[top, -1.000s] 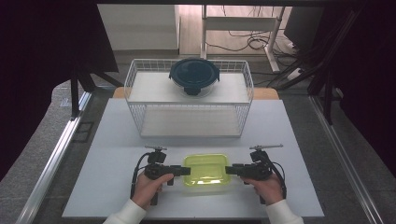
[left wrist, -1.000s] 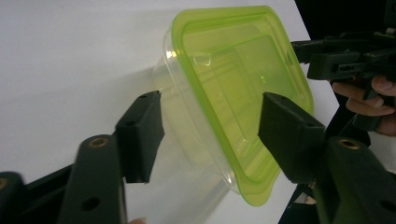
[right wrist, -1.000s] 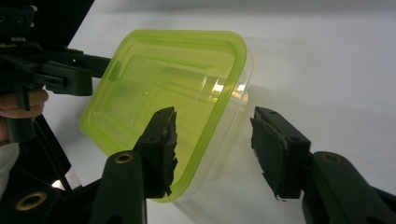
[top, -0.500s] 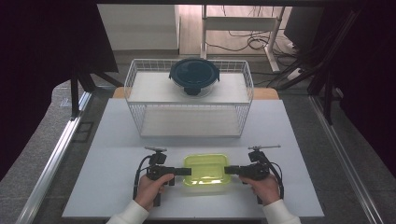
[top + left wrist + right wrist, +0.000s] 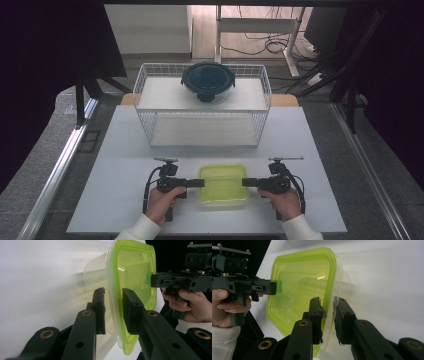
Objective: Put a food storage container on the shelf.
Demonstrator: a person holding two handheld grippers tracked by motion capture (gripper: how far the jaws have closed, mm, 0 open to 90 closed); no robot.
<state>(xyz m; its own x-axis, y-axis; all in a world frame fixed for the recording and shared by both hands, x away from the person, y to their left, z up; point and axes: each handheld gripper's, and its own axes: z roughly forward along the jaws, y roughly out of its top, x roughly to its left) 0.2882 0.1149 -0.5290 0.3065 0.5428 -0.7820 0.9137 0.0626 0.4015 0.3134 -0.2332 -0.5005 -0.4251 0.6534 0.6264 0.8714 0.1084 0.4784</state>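
A clear box with a lime-green lid (image 5: 222, 182) lies flat near the white table's front edge. My left gripper (image 5: 202, 183) meets its left rim and my right gripper (image 5: 244, 182) its right rim, each held level by a hand. In the left gripper view my left gripper (image 5: 113, 305) has the green lid's rim (image 5: 113, 277) between its pads. My right gripper (image 5: 328, 312) has the opposite rim (image 5: 332, 277) between its pads. Both pairs of jaws have just been closing, and the pads now lie against the rim. Each gripper view shows the other gripper across the lid.
A white wire basket (image 5: 202, 122) stands upside down at the back of the table. On its top rests a round glass container with a dark lid (image 5: 208, 81). Bare white tabletop (image 5: 115, 165) lies on both sides of the hands. Dark curtains and metal rails flank the table.
Both grippers' jaws have narrowed onto the lid's rim. The hands and the box have kept their places.
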